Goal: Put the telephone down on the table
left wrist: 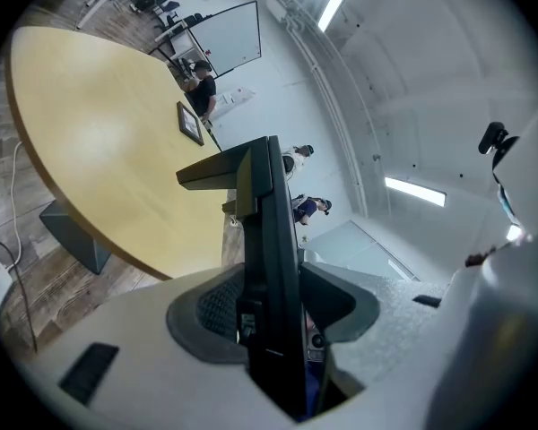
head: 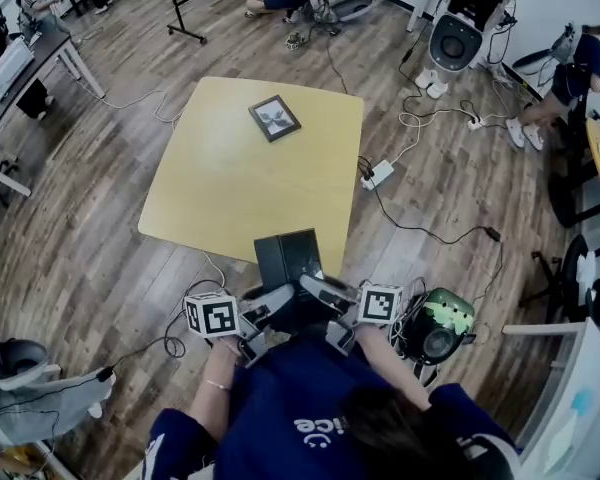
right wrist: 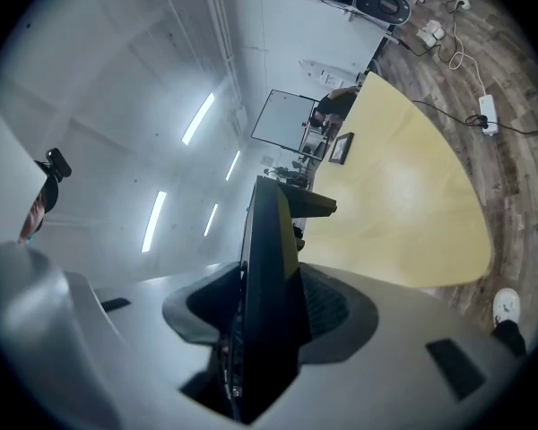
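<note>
A black telephone hangs in the air just past the near edge of the yellow table, carried between both grippers. My left gripper is shut on its left side, my right gripper on its right side. In the left gripper view the telephone stands edge-on between the dark pads, with the table beyond. The right gripper view shows the same: the telephone is clamped between the pads, and the table lies ahead.
A framed picture lies at the table's far side. Cables and a white power strip trail over the wooden floor to the right. A green and black device sits on the floor by my right arm. People sit around the room's edges.
</note>
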A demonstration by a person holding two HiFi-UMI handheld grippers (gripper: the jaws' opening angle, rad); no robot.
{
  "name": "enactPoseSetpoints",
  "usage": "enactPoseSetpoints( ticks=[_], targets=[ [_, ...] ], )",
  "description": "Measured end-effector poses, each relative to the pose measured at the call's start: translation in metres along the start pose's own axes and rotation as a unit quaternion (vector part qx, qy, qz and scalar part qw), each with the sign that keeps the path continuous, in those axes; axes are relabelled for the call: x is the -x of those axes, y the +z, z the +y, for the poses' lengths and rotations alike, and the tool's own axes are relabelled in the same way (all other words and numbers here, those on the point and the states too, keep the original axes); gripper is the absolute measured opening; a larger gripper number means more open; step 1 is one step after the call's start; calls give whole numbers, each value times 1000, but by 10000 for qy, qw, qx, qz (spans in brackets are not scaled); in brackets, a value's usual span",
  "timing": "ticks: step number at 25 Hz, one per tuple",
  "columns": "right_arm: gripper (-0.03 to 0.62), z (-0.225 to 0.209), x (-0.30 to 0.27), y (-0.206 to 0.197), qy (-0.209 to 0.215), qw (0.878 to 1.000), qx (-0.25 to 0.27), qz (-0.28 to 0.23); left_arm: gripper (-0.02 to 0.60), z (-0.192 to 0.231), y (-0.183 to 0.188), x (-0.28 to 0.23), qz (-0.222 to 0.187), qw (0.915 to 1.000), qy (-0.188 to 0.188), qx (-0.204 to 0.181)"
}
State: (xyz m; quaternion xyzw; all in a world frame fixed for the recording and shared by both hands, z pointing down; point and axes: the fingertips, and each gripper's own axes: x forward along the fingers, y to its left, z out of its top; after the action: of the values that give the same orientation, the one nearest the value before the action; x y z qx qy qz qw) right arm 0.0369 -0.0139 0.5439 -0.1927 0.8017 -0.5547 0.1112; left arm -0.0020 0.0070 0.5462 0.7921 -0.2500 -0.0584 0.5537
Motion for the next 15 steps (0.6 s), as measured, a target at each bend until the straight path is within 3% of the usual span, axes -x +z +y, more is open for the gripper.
enactPoseSetpoints(
  ticks=[7, 12, 15],
  targets=[
    [206, -30, -7, 75, 15, 9998, -1, 215, 190, 10, 52, -59, -145, 9997, 178, 86],
    [206, -33, -24, 93, 152, 9988, 62, 467, 190, 22, 69, -66, -349, 9990, 222, 145],
    [206, -41, -30, 96, 27, 9985, 12, 554, 189, 23, 79, -67, -489, 9984, 182, 238]
  ],
)
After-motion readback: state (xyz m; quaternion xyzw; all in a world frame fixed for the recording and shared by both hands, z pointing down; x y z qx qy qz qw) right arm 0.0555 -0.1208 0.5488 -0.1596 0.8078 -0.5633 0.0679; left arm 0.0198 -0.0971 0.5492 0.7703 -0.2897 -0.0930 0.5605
